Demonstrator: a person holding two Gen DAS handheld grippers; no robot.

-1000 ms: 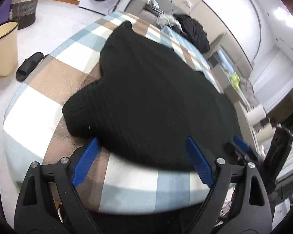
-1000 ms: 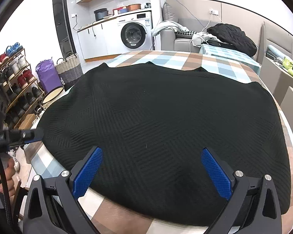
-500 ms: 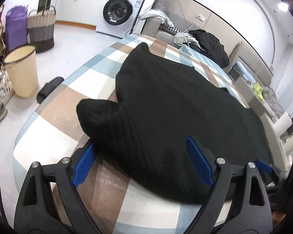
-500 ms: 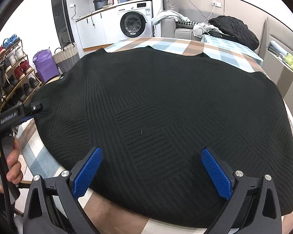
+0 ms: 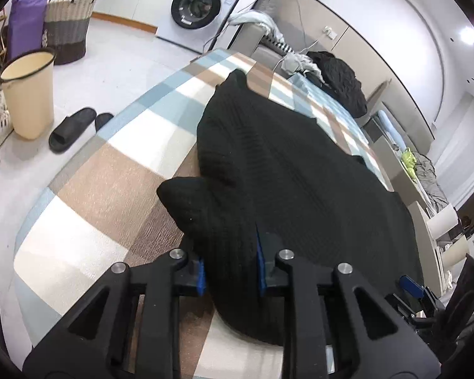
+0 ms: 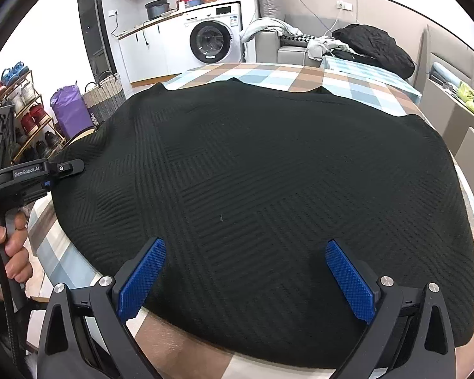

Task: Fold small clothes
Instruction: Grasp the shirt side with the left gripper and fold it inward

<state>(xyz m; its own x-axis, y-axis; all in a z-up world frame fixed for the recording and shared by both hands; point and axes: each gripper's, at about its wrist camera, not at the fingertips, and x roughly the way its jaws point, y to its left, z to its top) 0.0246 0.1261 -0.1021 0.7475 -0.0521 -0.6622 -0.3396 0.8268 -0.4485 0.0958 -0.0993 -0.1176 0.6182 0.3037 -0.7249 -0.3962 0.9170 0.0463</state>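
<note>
1. The left gripper (image 5: 230,265) has just been closing; its blue pads now pinch a bunched corner of the black knit garment (image 5: 287,173).
2. The right gripper (image 6: 246,274) has its fingers wide apart over the near hem, gripping nothing.
3. Beyond both sets of fingers, the garment lies spread across the checked table (image 5: 110,164).
4. With that corner secured, a fold can probably start.

Bare checked bench (image 5: 88,189) lies open left of the black garment (image 5: 300,173), which blankets the rest; the floor beyond holds slippers (image 5: 72,128) and a bin (image 5: 28,94).
</note>
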